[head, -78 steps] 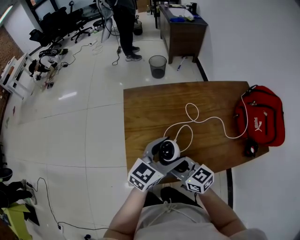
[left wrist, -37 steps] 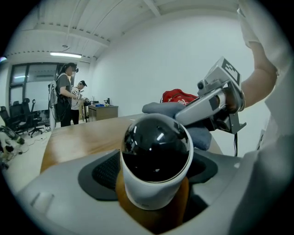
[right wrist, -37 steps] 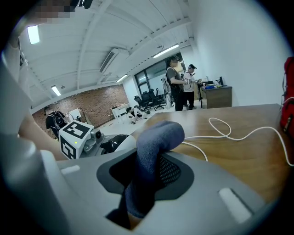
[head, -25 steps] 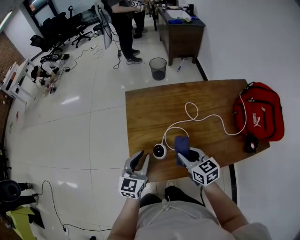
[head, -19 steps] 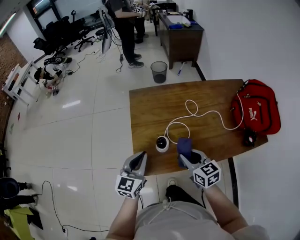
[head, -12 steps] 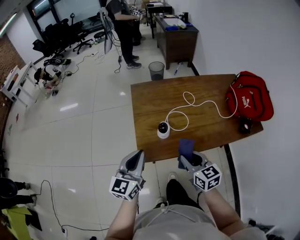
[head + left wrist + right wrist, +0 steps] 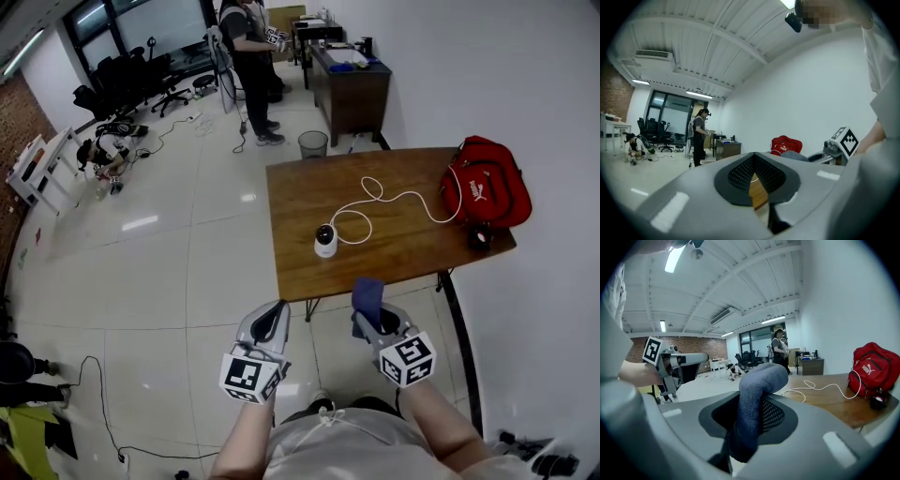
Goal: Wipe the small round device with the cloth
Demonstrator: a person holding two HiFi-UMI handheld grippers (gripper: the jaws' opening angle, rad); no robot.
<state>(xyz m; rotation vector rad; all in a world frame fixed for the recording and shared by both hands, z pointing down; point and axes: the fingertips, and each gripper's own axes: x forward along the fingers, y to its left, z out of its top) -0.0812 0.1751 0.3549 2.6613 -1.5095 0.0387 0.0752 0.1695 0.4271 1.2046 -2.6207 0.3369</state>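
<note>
Largest of all, a pale glossy floor (image 7: 141, 262), filling most of the head view. On it, a brown wooden table (image 7: 300, 187), with a dark desk (image 7: 352, 84) farther back against the white wall. Beside that desk, a person (image 7: 248, 56) in dark clothes, standing. Off to the far left, a cluster of office chairs (image 7: 122, 80). At the table's right end, a red bag (image 7: 483, 187). Between desk and table, a dark bin (image 7: 312, 143) on the floor.

Nearer the camera, short of the table's near edge and over bare floor, the left gripper (image 7: 277, 309) and right gripper (image 7: 368, 317), side by side. Both well apart from everything on the tabletop.

In the left gripper view, jaws brought fully together with nothing between them, only a thin slit of table wood showing past them. In the right gripper view, jaws clamped on a blue cloth (image 7: 757, 390), folded and standing up past the jaw tips.

On the tabletop, a white cable (image 7: 398, 199), running from the bag and looping toward the left. At its end, the small round device (image 7: 325, 240), upright near the table's left side. White base, dark front, touching neither gripper nor cloth.
</note>
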